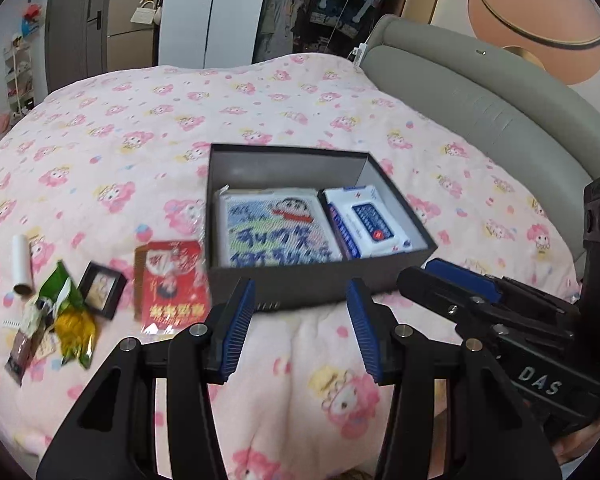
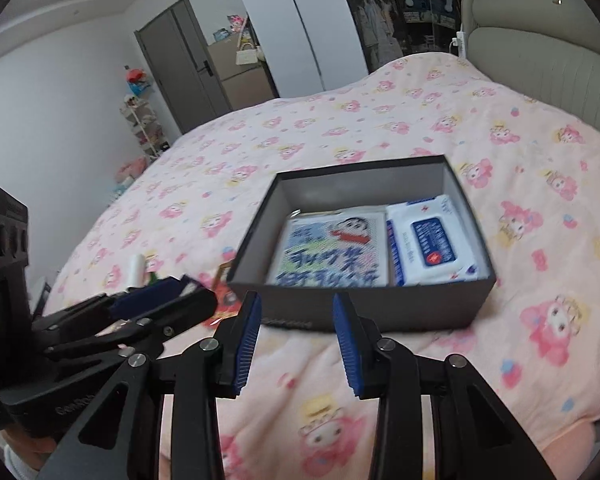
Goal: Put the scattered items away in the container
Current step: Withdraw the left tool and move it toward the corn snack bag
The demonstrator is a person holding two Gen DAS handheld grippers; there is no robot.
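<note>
A dark open box [image 1: 308,284] sits on the pink bed; it also shows in the right wrist view [image 2: 380,308]. Inside lie a cartoon-print packet [image 1: 274,228] [image 2: 332,250] and a white wipes pack [image 1: 366,220] [image 2: 430,240]. Left of the box lie a red packet [image 1: 172,284], a small black frame [image 1: 100,288], green and yellow snack bags [image 1: 70,320], a brown wrapper [image 1: 20,354] and a white tube [image 1: 22,264]. My left gripper [image 1: 302,328] is open and empty just before the box. My right gripper [image 2: 296,340] is open and empty, also before the box.
The pink patterned blanket [image 1: 140,128] covers the bed. A grey padded headboard [image 1: 500,112] curves along the right. The right gripper shows in the left wrist view [image 1: 452,280], close beside the left one. A door and shelves stand at the far left [image 2: 172,80].
</note>
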